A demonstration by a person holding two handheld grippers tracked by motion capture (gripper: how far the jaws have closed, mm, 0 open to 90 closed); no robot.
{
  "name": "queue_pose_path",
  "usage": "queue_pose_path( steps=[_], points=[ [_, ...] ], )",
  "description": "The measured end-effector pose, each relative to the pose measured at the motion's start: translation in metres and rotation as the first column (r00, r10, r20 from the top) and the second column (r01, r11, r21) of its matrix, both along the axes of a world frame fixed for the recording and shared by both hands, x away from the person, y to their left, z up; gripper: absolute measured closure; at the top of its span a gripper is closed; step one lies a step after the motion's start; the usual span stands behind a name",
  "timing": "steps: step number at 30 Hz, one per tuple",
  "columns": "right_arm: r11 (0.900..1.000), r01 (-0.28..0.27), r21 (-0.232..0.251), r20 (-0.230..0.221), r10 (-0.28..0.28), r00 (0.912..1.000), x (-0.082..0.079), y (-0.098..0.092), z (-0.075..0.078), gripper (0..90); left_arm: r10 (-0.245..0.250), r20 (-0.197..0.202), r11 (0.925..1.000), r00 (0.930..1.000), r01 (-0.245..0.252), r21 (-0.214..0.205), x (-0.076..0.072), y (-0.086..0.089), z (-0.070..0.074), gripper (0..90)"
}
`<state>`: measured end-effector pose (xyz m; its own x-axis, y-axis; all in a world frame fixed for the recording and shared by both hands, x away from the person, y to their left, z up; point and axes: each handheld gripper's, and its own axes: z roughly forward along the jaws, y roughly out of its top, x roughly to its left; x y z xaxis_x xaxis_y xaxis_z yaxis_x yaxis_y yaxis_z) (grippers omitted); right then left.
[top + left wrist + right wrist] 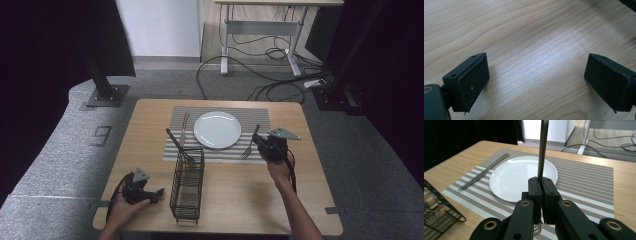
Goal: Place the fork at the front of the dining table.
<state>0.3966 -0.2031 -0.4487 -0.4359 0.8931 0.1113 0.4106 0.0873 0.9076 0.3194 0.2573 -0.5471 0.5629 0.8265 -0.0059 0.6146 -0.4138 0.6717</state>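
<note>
Right now: right gripper (261, 142) over the striped placemat (260, 117), just right of the white plate (217, 130). Jaws pressed together, pinching a fork (249, 145) by the handle. In high view, tines low at front edge of placemat, handle slanting up toward far side of counter (150, 115). In right gripper view, handle (543, 147) standing up out of the jaws, tines just peeking below them, plate and placemat behind. Can't tell if tines touch the mat.

Left gripper (150, 192) at near-left corner of counter, held in left hand (122, 210), resting low on the wood. Jaws spread wide in left gripper view, nothing btwn them, bare wood grain under.

Knife (184, 129) flat on placemat, just left of plate, parallel to its edge, not touching. Black wire basket (187, 185) upright btwn the two grippers, near front-middle of counter, w/ one dark-handled utensil (175, 142) leaning out of its far end toward the placemat.
</note>
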Motion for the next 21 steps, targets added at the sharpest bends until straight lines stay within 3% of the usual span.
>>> queue_pose_path(
  steps=[8,21],
  points=[
    [0.9985,0.031,-0.045,-0.021,-0.032,0.9993,0.008,-0.004,-0.015,86.5,0.001,0.001,1.0,1.0,-0.001,0.0,0.0,0.0,0.0,5.6],
    [0.9984,0.04,-0.041,-0.023,-0.041,0.9989,0.013,-0.005,-0.017,86.0,0.001,0.001,1.0,1.0,-0.001,0.0,0.0,0.0,0.0,5.5]
  ],
)
